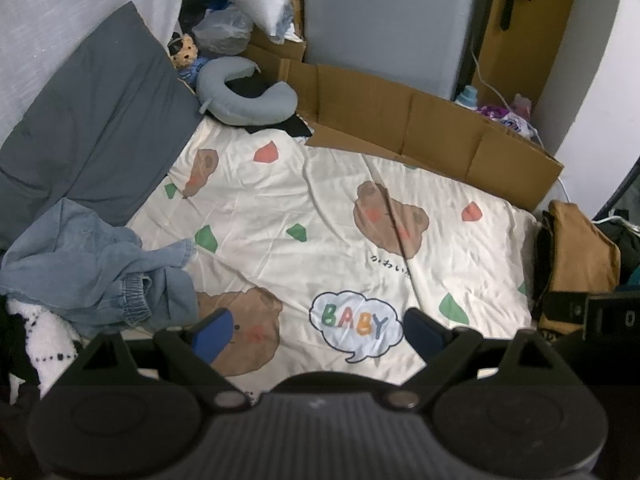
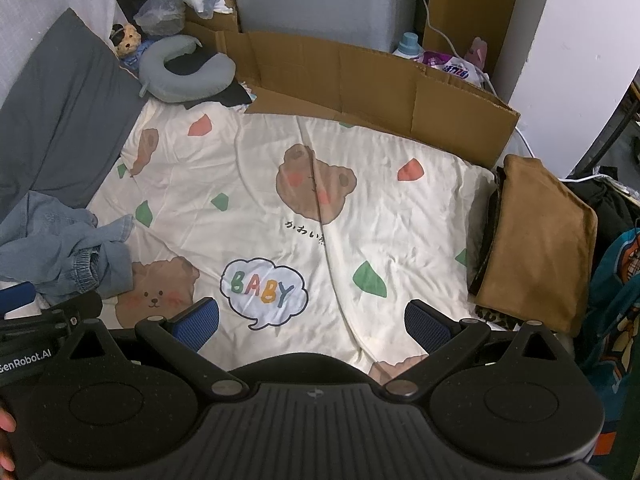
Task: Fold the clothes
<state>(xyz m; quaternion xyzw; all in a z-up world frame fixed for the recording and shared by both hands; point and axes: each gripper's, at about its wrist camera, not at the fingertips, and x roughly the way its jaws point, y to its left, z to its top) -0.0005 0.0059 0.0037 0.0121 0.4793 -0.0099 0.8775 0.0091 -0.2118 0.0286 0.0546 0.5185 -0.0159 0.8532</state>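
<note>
Now, between garments. Left gripper (image 1: 318,330) wide open over the bed (image 1: 340,216), nothing between its blue pads (image 1: 214,332). Right gripper (image 2: 314,320) likewise spread and empty, hovering above the "BABY" bubble (image 2: 264,290) on the sheet.

Jeans (image 1: 100,268): crumpled heap at 9 o'clock in the left view, elastic waistband turned up, one edge trailing onto the sheet. Unfolded. Under them at 8 o'clock a white knit with black dots (image 1: 44,340), only partly seen; may be another garment, hard to say.

Brown cloth (image 2: 536,248): lies flat and squared at 3 o'clock in the right view, on a darker patterned layer at the bed's edge. Looks already folded.

Centre of the bed bare. Cardboard (image 2: 380,76) along 12 o'clock, neck pillow (image 2: 180,76) at 11.

Judgement: one piece done, jeans next. The move calls for the left gripper to swing toward 9 o'clock, pinch the waistband, and drag the jeans to the middle; the right takes the other end to spread them flat.
</note>
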